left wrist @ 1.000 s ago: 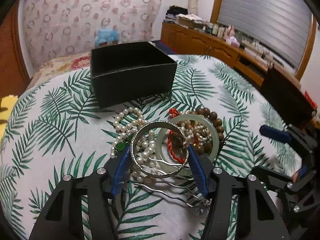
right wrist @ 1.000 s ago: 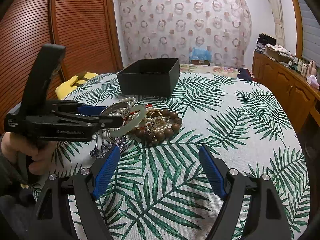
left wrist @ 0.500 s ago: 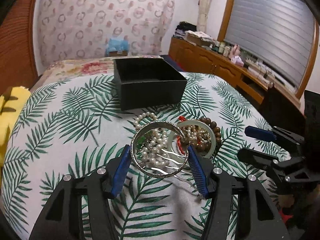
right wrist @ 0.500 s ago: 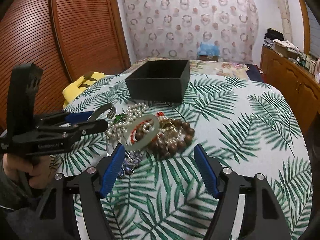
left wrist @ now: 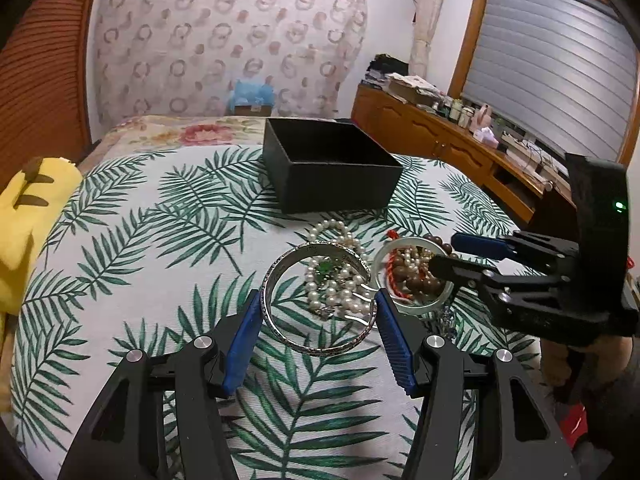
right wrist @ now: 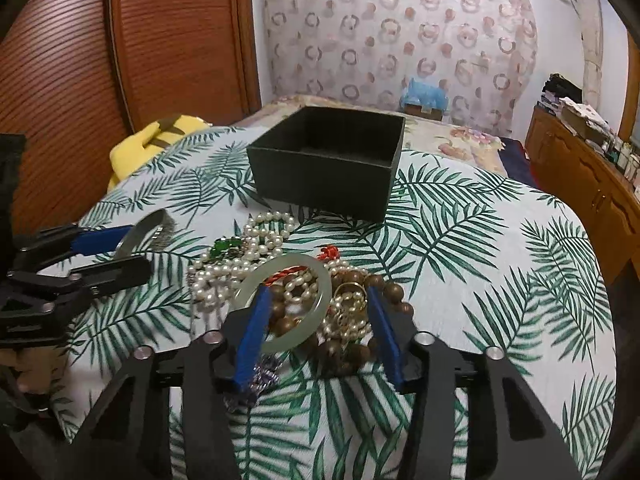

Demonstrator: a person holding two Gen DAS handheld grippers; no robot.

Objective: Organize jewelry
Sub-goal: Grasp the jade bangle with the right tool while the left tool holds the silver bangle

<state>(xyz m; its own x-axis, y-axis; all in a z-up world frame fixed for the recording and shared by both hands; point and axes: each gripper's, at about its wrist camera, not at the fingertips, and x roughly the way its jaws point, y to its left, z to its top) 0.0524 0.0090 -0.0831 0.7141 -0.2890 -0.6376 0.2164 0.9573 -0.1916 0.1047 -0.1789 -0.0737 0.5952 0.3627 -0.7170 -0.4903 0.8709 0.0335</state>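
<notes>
Two handheld grippers are in view, the left gripper (left wrist: 318, 314) and the right gripper (right wrist: 316, 312), each with two blue-padded fingers. One black box (right wrist: 326, 168) stands on the one leaf-print cloth (right wrist: 460, 240). There are two bangles: one silver bangle (left wrist: 316, 300) and one pale green bangle (right wrist: 286, 304). One string of brown wooden beads (right wrist: 390, 292) lies in the heap. The pearl strands (right wrist: 266, 236) are tangled together, so their number cannot be told; at least one. One red cord (right wrist: 328, 252), one green-stoned piece (right wrist: 224, 246) and one gold ring (right wrist: 350, 290) show. One yellow plush toy (right wrist: 160, 140) sits at the cloth's edge.
</notes>
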